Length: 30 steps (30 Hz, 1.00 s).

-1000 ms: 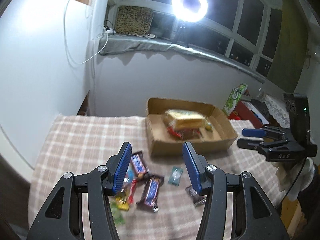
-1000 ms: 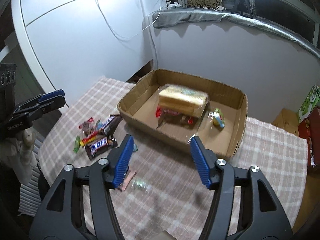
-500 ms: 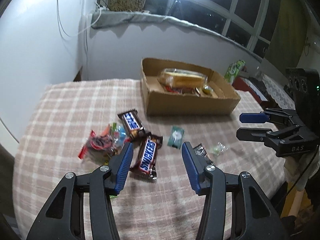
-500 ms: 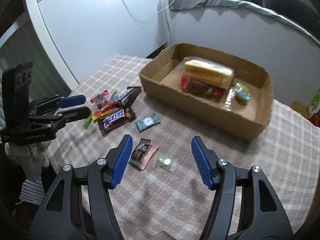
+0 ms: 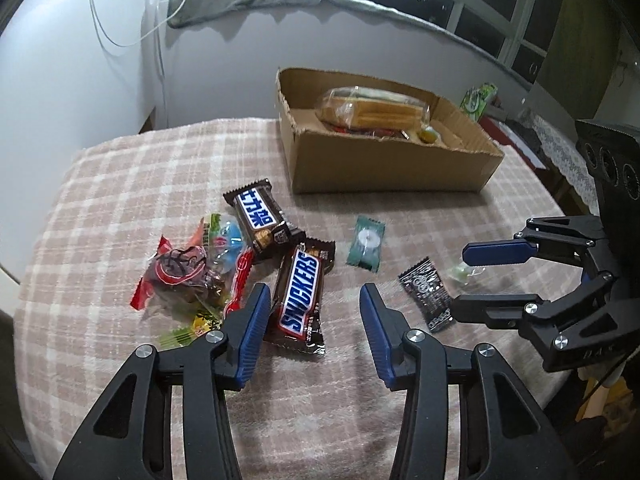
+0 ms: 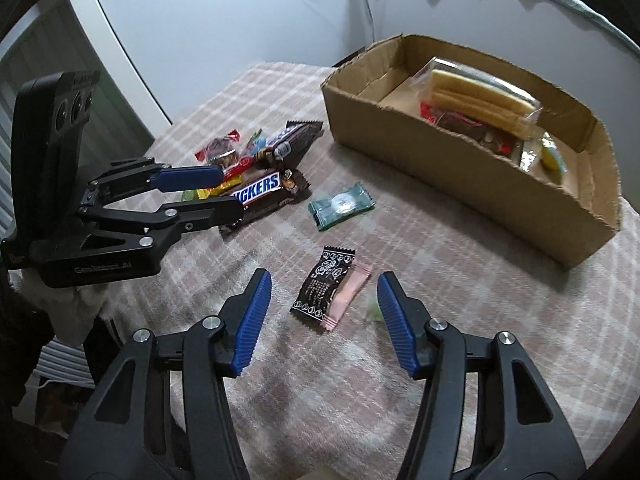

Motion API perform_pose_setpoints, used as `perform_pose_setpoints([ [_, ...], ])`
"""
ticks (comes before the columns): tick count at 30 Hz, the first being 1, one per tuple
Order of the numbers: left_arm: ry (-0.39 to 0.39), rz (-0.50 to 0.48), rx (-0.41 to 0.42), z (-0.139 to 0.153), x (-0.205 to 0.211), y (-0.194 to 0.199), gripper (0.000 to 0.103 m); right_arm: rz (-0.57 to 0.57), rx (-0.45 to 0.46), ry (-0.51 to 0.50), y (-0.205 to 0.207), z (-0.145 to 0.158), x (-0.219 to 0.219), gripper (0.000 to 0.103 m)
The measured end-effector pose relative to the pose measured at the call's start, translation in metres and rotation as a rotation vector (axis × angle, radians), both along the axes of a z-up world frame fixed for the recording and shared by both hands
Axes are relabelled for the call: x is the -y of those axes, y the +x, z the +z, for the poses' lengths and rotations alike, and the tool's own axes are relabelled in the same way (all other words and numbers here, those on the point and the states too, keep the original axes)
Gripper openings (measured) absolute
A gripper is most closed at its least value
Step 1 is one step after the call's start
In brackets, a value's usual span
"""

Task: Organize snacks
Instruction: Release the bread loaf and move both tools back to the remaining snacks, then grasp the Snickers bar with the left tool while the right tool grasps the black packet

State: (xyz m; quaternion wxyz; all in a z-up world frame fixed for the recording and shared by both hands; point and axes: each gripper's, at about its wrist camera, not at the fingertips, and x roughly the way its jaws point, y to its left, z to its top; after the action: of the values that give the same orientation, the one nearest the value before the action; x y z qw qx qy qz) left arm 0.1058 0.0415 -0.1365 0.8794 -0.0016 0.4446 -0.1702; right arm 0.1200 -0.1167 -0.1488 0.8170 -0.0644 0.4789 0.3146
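My left gripper [image 5: 314, 312] is open and empty, low over a brown Snickers bar [image 5: 302, 300] that lies between its fingers. A second dark bar [image 5: 260, 218] and a heap of small bright packets [image 5: 192, 276] lie to its left. My right gripper [image 6: 322, 296] is open and empty over a black sachet [image 6: 324, 290] lying on a pink one [image 6: 348, 294]. A green packet [image 6: 340, 206] lies between the snacks and the cardboard box [image 6: 460, 168], which holds a bagged cake [image 6: 476, 98] and small sweets.
The table has a pink checked cloth [image 5: 120, 184]; its edge is close behind both grippers. A small pale green sweet [image 5: 460, 272] lies under the right gripper's finger. A white wall and a window sill stand behind the box.
Both grippers have dropped lower and moved in toward the snacks. The left one now straddles the Snickers bar and the right one the black sachet. Both stayed open.
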Motion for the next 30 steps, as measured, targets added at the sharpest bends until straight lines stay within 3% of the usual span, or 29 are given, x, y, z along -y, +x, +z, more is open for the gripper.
perform_pose_setpoints([
  [7, 0.038, -0.015, -0.027, -0.007, 0.006, 0.006, 0.045, 0.017, -0.031, -0.021, 0.009, -0.017, -0.013, 0.046],
  [18, 0.047, -0.015, -0.073, -0.022, 0.005, 0.021, 0.040, 0.038, -0.012, -0.078, 0.019, -0.030, -0.029, 0.045],
  [25, 0.045, -0.005, -0.068, -0.027, 0.003, 0.025, 0.029, 0.061, 0.039, -0.130, 0.018, -0.031, -0.035, 0.033],
  [28, 0.029, -0.005, -0.065, -0.027, 0.000, 0.025, 0.028, 0.062, 0.056, -0.144, 0.016, -0.030, -0.034, 0.017],
  [30, 0.036, -0.007, -0.058, -0.027, 0.001, 0.024, 0.027, 0.053, 0.047, -0.132, 0.018, -0.030, -0.031, 0.016],
])
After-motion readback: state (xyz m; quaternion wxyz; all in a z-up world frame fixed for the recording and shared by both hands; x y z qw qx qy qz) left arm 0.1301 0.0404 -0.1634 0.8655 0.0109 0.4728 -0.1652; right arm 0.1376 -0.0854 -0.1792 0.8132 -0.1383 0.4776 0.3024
